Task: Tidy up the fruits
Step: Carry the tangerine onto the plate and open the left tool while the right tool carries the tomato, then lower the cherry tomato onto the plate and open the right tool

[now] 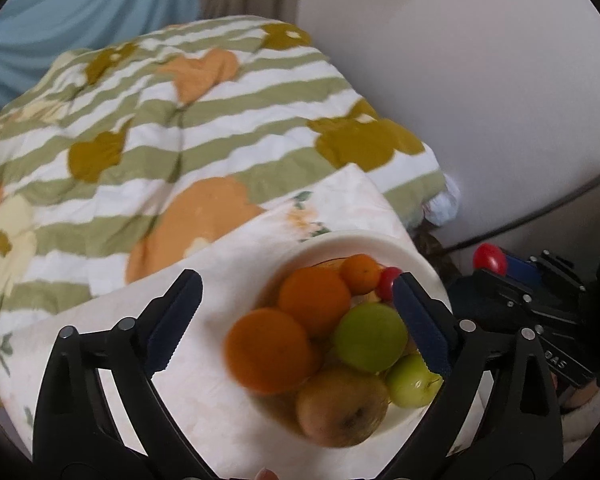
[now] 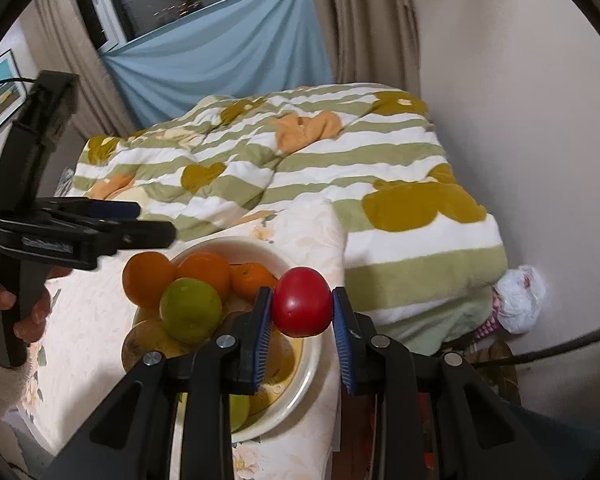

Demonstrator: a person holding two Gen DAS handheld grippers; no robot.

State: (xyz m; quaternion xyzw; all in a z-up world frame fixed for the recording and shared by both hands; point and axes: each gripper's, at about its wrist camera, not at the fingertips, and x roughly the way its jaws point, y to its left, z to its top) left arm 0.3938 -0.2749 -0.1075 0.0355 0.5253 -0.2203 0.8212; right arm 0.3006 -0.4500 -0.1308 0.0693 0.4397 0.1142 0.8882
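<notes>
- Right wrist view: red tomato (image 2: 301,301) clamped between right tool (image 2: 302,334) pads, above the white bowl's (image 2: 300,376) right rim.
- Bowl of oranges and green fruit on floral surface (image 2: 100,320).
- Left tool (image 1: 296,320) spread wide, empty, over bowl.

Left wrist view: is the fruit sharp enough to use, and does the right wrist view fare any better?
Left wrist view: the oranges and pear in the bowl are smeared by motion blur, the quilt too. Right wrist view: sharper, the red fruit crisp between the fingers; strong fisheye bending in both.
</notes>
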